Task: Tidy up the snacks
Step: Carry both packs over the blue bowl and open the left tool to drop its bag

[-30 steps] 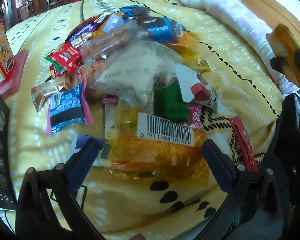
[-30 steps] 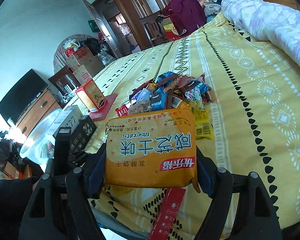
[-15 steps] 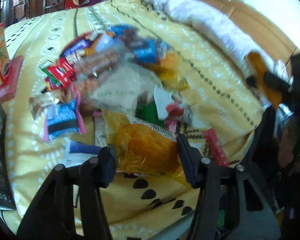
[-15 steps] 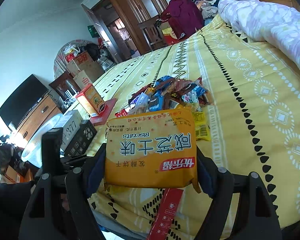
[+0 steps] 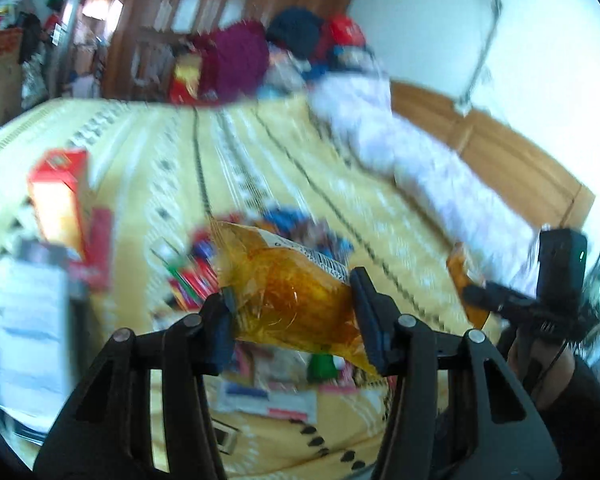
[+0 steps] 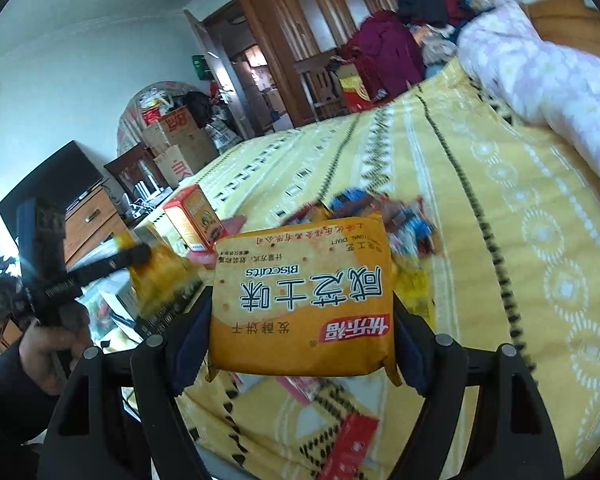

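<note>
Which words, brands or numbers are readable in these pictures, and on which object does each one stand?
"BISCUITS": on the orange biscuit pack, which appears upside down in the right wrist view.
Large Chinese characters and a red brand label: same pack, legible.
Barcode digits: on the transparent orange bag, too blurred.
Red-and-orange box: print too small.

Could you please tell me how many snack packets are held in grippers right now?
2: a clear orange packet in the left hand-held gripper, a biscuit packet in the right hand-held gripper.
</note>
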### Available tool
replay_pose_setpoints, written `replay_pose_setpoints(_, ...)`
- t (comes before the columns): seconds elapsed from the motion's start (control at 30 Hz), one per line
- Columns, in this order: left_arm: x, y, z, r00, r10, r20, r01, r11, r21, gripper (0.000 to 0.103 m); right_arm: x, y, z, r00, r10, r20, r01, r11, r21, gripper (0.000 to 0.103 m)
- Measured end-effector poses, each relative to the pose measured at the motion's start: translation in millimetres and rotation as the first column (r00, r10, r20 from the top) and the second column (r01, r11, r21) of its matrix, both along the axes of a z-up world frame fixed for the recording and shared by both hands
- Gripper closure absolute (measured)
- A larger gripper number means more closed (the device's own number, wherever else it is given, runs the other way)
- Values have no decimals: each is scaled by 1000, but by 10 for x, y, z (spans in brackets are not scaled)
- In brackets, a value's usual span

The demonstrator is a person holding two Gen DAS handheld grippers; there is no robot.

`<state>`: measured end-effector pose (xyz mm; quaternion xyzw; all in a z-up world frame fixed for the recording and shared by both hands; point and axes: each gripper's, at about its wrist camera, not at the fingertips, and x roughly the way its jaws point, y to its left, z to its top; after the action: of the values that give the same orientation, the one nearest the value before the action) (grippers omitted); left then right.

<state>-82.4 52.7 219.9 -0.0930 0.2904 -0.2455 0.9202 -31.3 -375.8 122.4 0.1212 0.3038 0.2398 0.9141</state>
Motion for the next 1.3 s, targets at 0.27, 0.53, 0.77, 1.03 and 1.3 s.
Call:
replay_pose_setpoints(0.27,-220,1033,614,960,236,148,-229,971,-62,52,302,902,752,976,167,139,-165,986,-21,21)
replay_pose_setpoints(0.53,-687,2368,887,828,525,195,-514,851,-110,52,492,2544,1307,876,439,201,-447,895,-8,21)
replay_pose_setpoints(0.77,-874,3149,657,712,689,137,-683,724,-94,53,553,3923,1322,789,599,134,-606,796,12,21)
replay_pose_setpoints(1.03,-847,3507,258,649,760,39,-760,650,-11,54,619,4912,1066,743,669,20,-669,743,-24,21)
replay_pose_setpoints(1.3,-868,3483,189,630,776,43,-776,626,71,57,656,5200,877,725,688,-34,-689,723,-44,21)
